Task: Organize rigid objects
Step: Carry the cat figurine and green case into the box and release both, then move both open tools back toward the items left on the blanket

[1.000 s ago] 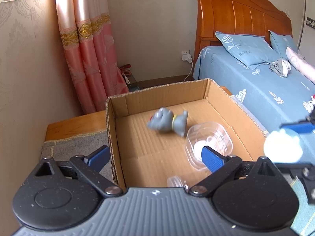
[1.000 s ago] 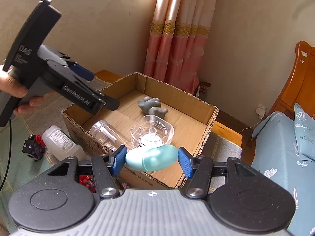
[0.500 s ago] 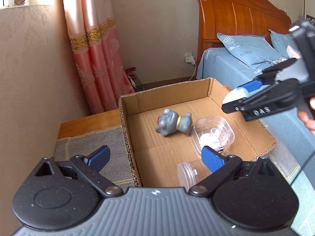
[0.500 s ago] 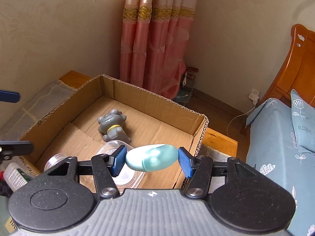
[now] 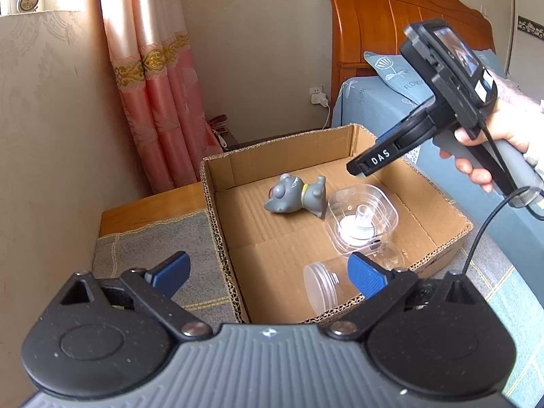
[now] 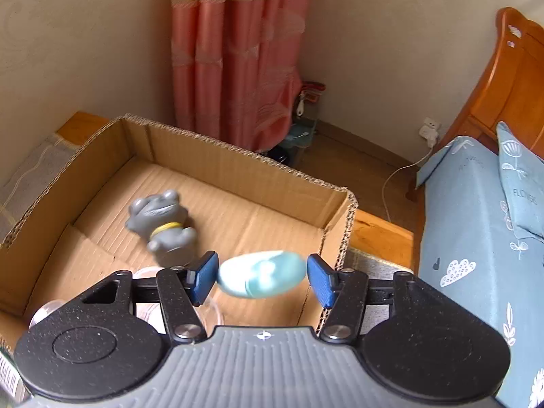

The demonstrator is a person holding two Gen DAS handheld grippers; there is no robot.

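An open cardboard box (image 5: 217,183) (image 6: 238,156) holds a grey toy animal (image 5: 295,197) (image 6: 159,224), a clear square container (image 5: 360,221) and a clear jar (image 5: 323,285) lying on its side. My right gripper (image 6: 261,277) is over the box's right part. A pale blue oval object (image 6: 261,273) sits blurred between its fingers, with small gaps to both pads. In the left wrist view the right gripper's tip (image 5: 370,163) is above the box. My left gripper (image 5: 268,272) is open and empty at the box's near left corner.
The box stands on a grey mat (image 5: 153,248) over a low wooden surface (image 5: 149,204). A blue bed (image 6: 476,224) with a wooden headboard (image 5: 391,30) is at the right. A pink curtain (image 6: 234,54) hangs behind.
My right gripper has moved further over the box and lower. Its pads now stand slightly apart from the blue object, which looks blurred. My left gripper has drawn back from the box.
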